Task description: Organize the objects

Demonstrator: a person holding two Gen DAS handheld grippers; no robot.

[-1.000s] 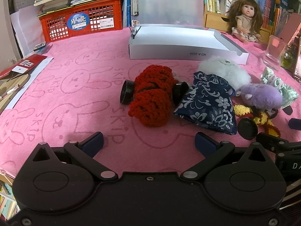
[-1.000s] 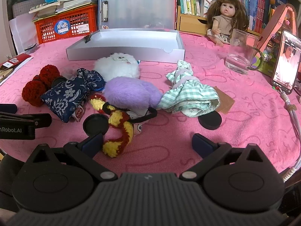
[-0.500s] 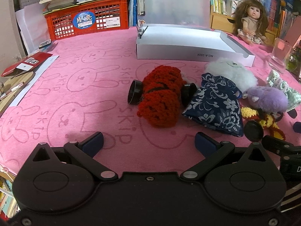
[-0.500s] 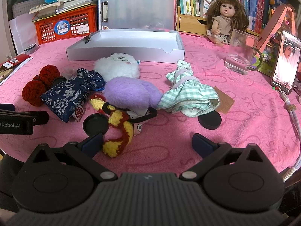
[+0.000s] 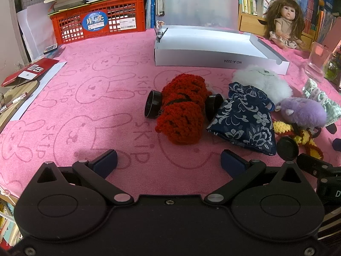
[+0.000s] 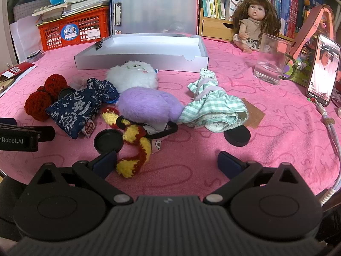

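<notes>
Left wrist view: the left tongs point(image 5: 168, 160) hang wide apart with nothing between them, low over the pink table point(image 5: 85, 98) and near the red knitted piece.
Crate: a red crate point(image 5: 100, 22) stands at the far left edge.
Red knitted piece: it point(image 5: 181, 111) lies mid-table with a black ring point(image 5: 152, 107) touching its left side.
Blue pouch: the flowered pouch point(image 5: 243, 120) lies just right of the red piece.
White box: the open shallow box point(image 5: 213, 51) sits behind the pile.
Right wrist view: the right tongs point(image 6: 168, 162) also gape wide and hold nothing, near the yellow and red knitted cord point(image 6: 136, 140).
Soft toys: a white fluffy toy point(image 6: 132, 75) lies in front of the box, and a purple fluffy toy point(image 6: 147, 104) sits in front of the white one.
Checked cloth: the green checked cloth point(image 6: 213, 108) touches the purple toy's right side.
Glass: a clear glass point(image 6: 271, 59) stands right of the box, with a doll point(image 6: 253, 19) behind it.
Phone: a lit phone point(image 6: 322, 70) leans at the far right.
</notes>
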